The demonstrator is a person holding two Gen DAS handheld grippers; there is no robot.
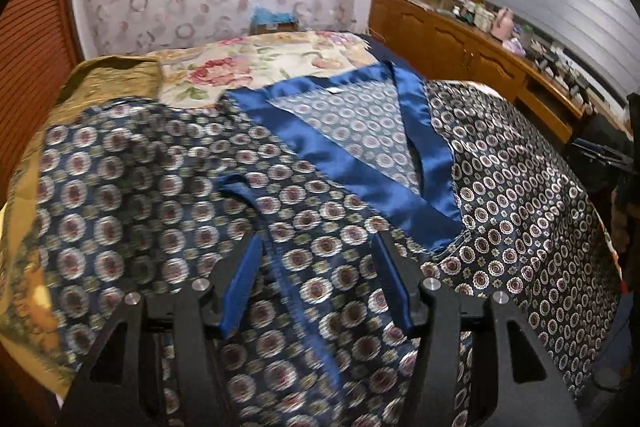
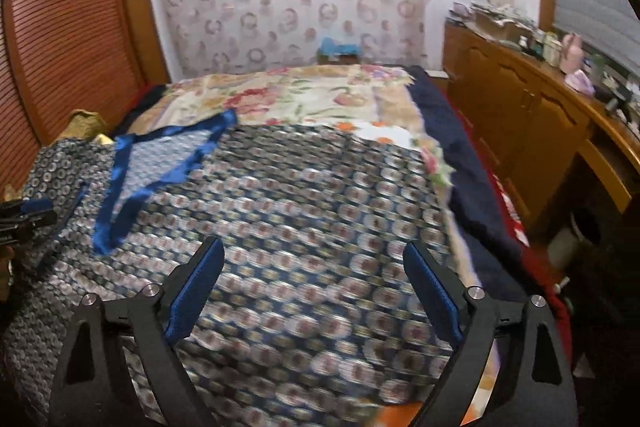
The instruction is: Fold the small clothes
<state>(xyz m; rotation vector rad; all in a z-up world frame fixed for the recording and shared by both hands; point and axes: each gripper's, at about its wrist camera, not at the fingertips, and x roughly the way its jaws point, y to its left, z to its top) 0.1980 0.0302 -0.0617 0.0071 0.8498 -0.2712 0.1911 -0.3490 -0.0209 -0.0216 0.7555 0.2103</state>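
Garment (image 1: 248,187) is a navy patterned silky top with blue satin neck trim (image 1: 360,163), spread front-up on the floral bedspread (image 1: 256,63), collar away from the cameras. Step, as I read it: pre-grasp, both tools coming in over the near part of the cloth to pick up edges for the first fold; nothing gripped yet. Left to right: left gripper (image 1: 316,247) has jaws partly apart, over the left front panel, straddling a raised seam or fold edge (image 1: 280,259) with a blue trim strip just beside its left finger; pads don't look pressed on cloth, though blur makes contact hard to rule out. Right gripper (image 2: 314,259) has jaws spread wide, nothing between them, hanging over the right front panel, whose edge (image 2: 444,203) falls near the bedspread border. Next move likely needs each tool to drop to a real edge, not mid-panel, and pinch a single layer: the fabric looks slippery and wrinkled, so a double-layer grab or slip-out is the risk. View differences: the left wrist view shows the neckline with its label, the olive cloth (image 1: 116,75) at far left and the seam under the jaws; the right wrist view shows the garment's right edge, the navy blanket (image 2: 472,163) beyond it, the cabinet (image 2: 520,115), and the left tool at its left border.
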